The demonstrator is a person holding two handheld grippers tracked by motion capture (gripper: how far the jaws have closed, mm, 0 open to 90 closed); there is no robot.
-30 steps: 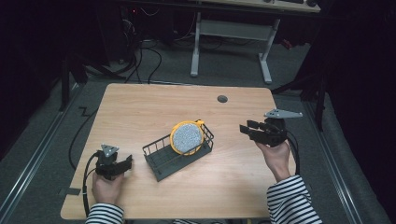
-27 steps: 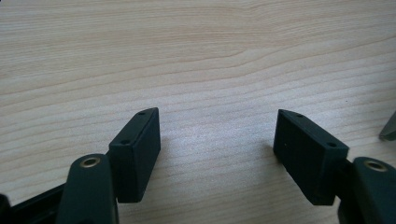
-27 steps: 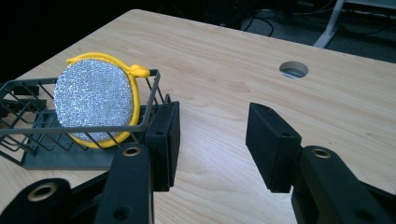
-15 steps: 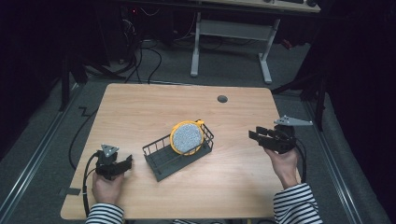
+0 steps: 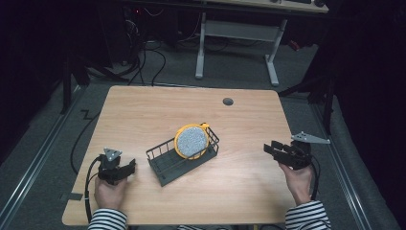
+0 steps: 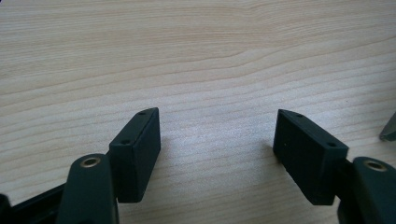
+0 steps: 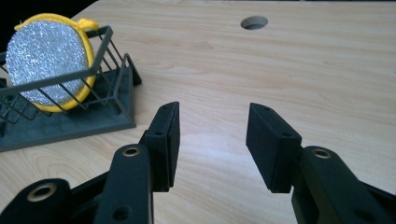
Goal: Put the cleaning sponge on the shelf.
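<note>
The left tool (image 5: pixel 125 169) is held low at the near left of the bench (image 5: pixel 143 110), jaws spread wide over bare wood. The right tool (image 5: pixel 273 149) is held near the right edge, jaws parted and empty, aimed toward the dark wire basket (image 5: pixel 167 167). A round yellow-rimmed scrubber (image 5: pixel 191 140) is propped upright in the basket at mid-bench. A cable hole (image 5: pixel 228 101) is seen farther back. Dark floor and a white-legged desk (image 5: pixel 273 62) lie beyond. Wood grain is shown closely in the left gripper view.

light: my pale wooden tabletop (image 5: pixel 143 115) evenly lit, surroundings dark
shadows: soft, under my black jaws
focus: near jaws slightly blurred
</note>
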